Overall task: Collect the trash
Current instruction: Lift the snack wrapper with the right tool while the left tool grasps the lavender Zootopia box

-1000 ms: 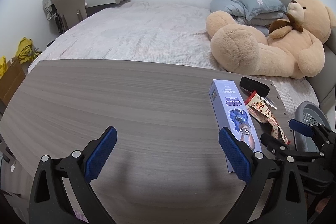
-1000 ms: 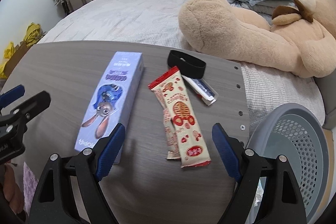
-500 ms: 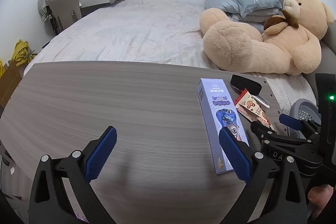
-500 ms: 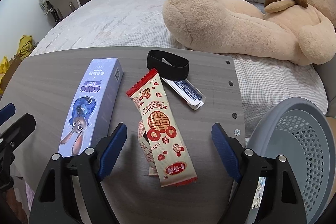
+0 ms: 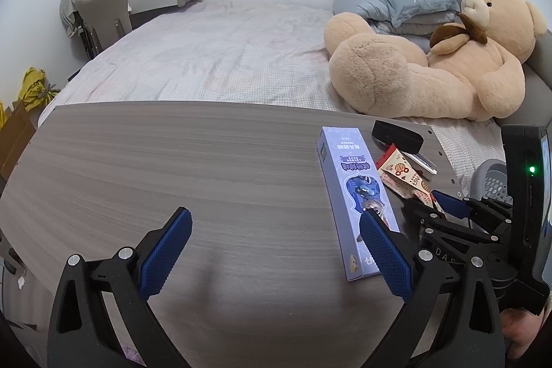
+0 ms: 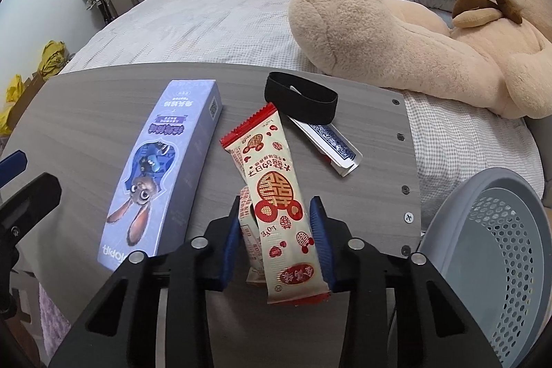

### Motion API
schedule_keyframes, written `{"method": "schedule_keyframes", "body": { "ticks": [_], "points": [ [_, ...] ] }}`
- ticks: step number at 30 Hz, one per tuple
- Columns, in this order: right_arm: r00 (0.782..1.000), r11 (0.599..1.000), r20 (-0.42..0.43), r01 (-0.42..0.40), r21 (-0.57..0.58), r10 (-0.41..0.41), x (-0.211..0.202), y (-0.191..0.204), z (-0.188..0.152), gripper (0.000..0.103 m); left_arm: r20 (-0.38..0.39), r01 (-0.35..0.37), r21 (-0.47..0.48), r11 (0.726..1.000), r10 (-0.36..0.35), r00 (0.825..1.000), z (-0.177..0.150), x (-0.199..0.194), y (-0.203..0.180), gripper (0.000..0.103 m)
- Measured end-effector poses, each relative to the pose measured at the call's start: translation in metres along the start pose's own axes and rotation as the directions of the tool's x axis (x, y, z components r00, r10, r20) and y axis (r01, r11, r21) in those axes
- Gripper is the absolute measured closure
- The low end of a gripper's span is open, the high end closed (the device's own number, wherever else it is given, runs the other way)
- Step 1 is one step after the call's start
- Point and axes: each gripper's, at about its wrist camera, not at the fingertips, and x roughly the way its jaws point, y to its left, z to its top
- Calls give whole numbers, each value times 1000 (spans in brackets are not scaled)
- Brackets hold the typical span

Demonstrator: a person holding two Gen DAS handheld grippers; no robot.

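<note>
Two red-and-cream snack wrappers (image 6: 276,192) lie stacked near the right end of the grey wooden table (image 5: 172,161). My right gripper (image 6: 276,206) is closing its jaws on them, and both blue pads touch the wrappers' sides. The left wrist view shows the same gripper (image 5: 438,206) over the wrappers (image 5: 403,175). Beside them lie a long purple box with a rabbit picture (image 6: 162,168), a black band (image 6: 300,97) and a small blue-patterned wrapper (image 6: 331,143). My left gripper (image 5: 274,216) hangs open over bare table left of the purple box (image 5: 352,195).
A grey perforated basket (image 6: 490,250) stands just off the table's right end. Behind the table is a bed with a large teddy bear (image 6: 396,33) and pillows. A chair and desk stand at the far left.
The right gripper's jaws went from wide open to closed in against the snack wrappers. The left gripper stayed open in about the same place.
</note>
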Motion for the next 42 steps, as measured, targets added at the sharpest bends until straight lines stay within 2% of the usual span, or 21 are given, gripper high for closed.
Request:
{"method": "schedule_keyframes", "body": {
  "ticks": [7,15,22,32,38,40,42],
  "points": [
    [999,998,35,-35,52,33,-22,-7,-10,71,-2,8,16,1000,-8,1000,-2,-3,-9,7],
    [994,988,100,-47,147,33,-66,-35,-30,71,-28,44,40,998,-43,999,2,5,-31,7],
    [992,973,125,-40,226,11,-89,-63,-54,71,-59,65,58,996,-62,996,12,30,-61,7],
    [992,954,124,-51,296,15,-92,-89,-74,71,-122,34,44,998,-28,992,13,68,-77,9],
    [992,950,125,-69,305,32,-91,-96,-75,71,-146,28,46,999,-21,989,13,77,-79,34],
    [992,949,125,-71,307,34,-91,-95,-75,71,-155,37,43,998,-30,987,13,79,-78,49],
    [991,948,126,-72,310,34,-91,-95,-75,71,-159,47,39,998,-40,986,12,79,-77,55]
  ]
}}
